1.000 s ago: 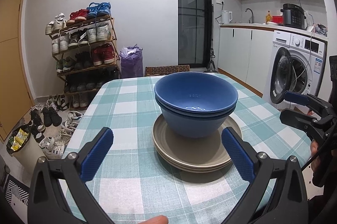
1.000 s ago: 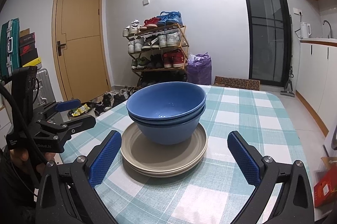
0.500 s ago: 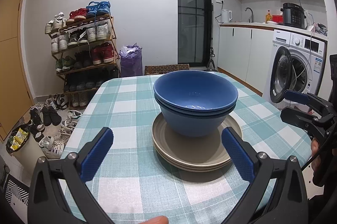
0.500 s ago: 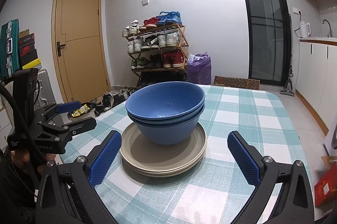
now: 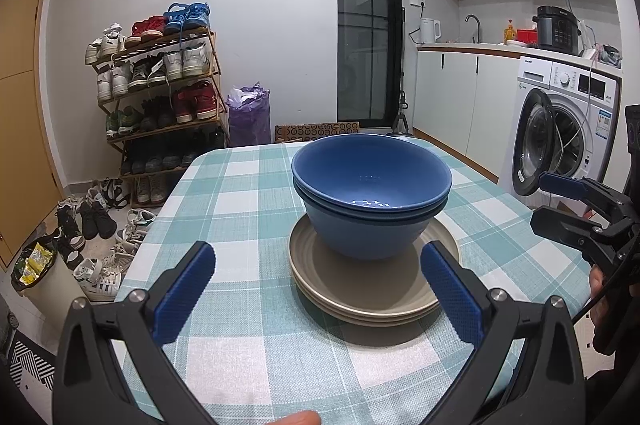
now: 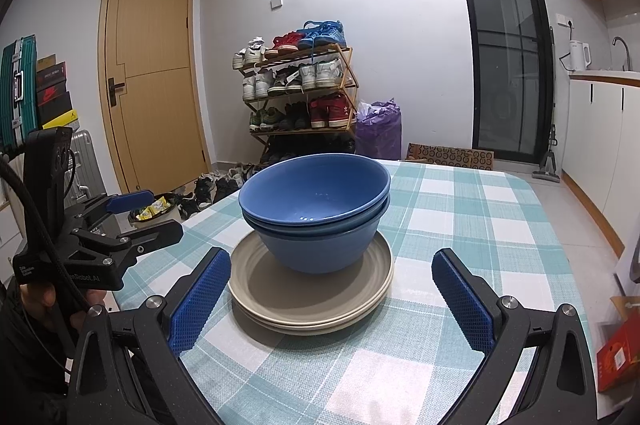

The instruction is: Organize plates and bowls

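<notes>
Two nested blue bowls stand on a stack of beige plates in the middle of the checked tablecloth. My left gripper is open, held back from the near side of the stack, nothing between its blue pads. My right gripper is open too, just short of the plates and empty. Each gripper also appears from the side in the other view: the right one at the right edge, the left one at the left edge.
The table carries a green-and-white checked cloth. A shoe rack and purple bag stand beyond it. A washing machine and kitchen counter are to the right, a wooden door to the left.
Both grippers have drifted only slightly; the bowls and plates stay put on the table.
</notes>
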A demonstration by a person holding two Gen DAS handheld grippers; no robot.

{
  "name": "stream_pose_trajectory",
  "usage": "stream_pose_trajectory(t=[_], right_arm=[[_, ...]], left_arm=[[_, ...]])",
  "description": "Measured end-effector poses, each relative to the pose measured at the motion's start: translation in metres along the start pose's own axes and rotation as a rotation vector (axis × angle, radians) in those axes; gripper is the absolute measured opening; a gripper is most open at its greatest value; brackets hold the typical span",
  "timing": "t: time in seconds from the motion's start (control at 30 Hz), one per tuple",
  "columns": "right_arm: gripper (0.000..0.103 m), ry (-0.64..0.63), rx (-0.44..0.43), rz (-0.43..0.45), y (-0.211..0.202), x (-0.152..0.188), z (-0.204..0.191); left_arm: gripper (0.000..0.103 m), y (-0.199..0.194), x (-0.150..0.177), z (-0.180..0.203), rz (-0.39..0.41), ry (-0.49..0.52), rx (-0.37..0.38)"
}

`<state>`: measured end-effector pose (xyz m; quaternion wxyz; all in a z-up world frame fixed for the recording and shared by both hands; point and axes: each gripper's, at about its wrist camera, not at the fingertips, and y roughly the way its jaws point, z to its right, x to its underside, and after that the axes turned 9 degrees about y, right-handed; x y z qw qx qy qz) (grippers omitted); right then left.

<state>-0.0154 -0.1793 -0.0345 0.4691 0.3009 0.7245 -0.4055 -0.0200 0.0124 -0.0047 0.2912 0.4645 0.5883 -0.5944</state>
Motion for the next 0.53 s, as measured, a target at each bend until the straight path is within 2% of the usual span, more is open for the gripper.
stream_pose_trajectory(t=[0.53], right_arm=[[0.102, 0.000, 0.000, 0.000, 0.0000, 0.0004, -0.0003]], left_arm=[[0.103, 0.0005, -0.0008, 0.0005, 0.000, 0.002, 0.010]])
